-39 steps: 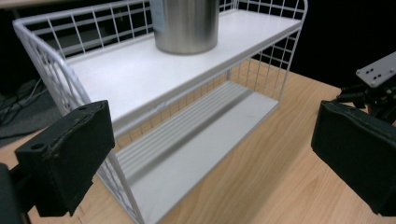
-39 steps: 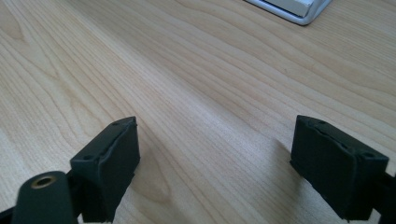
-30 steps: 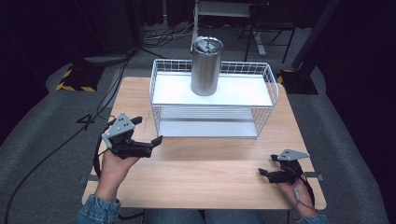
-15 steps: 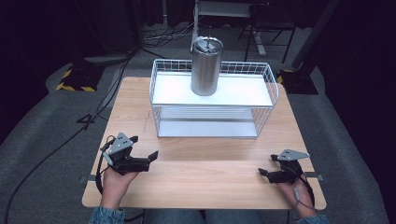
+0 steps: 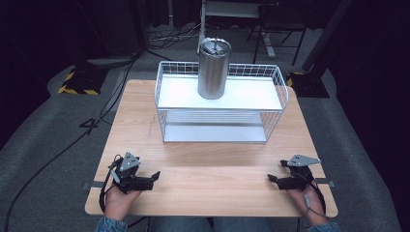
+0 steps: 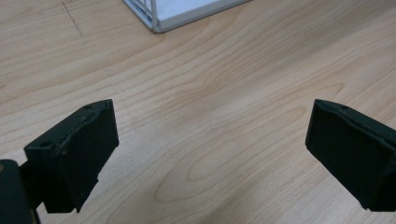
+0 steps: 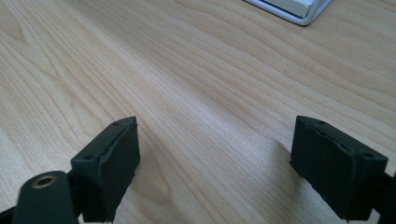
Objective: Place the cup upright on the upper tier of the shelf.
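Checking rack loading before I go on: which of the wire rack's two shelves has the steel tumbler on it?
The upper shelf: the steel tumbler stands upright on its white panel, left of the middle. The lower shelf beneath it carries nothing.

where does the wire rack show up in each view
High view: the wire rack stands at the table's far middle, a steel tumbler on its top shelf.
Left gripper view: one lower corner at the top edge.
Right gripper view: one lower corner at top right.
Shared landmark: the rack's white base.
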The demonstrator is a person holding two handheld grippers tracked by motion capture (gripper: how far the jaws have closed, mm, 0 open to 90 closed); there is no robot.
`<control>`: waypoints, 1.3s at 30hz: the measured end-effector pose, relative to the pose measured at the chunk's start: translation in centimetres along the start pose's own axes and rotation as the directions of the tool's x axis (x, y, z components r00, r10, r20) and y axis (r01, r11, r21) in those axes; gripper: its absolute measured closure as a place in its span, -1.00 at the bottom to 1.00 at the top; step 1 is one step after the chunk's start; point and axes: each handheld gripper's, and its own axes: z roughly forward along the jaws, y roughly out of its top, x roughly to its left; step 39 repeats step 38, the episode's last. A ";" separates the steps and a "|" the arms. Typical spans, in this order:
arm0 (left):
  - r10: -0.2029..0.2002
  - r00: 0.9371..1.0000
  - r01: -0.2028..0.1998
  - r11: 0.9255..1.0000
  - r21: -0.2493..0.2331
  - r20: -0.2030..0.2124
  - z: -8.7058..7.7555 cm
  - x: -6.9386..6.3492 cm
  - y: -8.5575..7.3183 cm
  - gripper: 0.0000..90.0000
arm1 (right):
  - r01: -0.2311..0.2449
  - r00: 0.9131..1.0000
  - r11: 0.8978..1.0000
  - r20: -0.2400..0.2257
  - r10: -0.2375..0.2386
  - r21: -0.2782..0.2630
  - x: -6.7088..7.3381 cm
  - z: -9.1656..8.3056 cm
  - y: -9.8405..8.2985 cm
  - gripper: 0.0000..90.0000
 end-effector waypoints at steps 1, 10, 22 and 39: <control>0.000 1.000 0.000 1.000 0.000 0.000 0.0 0.0 0.0 -0.93 | 0.000 1.000 1.000 0.000 0.000 0.000 0.0 0.0 0.0 -0.64; 0.003 1.000 -0.002 0.994 0.107 -0.015 1.0 -0.1 -0.8 -0.95 | 0.000 1.000 1.000 0.000 0.000 -0.001 0.1 0.0 0.0 -0.64; 0.011 0.999 -0.006 0.987 0.163 -0.034 2.0 -0.4 -1.0 -0.97 | 0.003 1.000 1.000 0.000 -0.003 -0.001 0.1 -0.1 -0.1 -0.64; 0.022 0.999 -0.017 0.988 0.154 -0.032 2.1 -0.1 -1.0 -0.99 | -0.001 1.000 1.000 0.000 0.001 0.000 0.1 0.0 -0.1 -0.64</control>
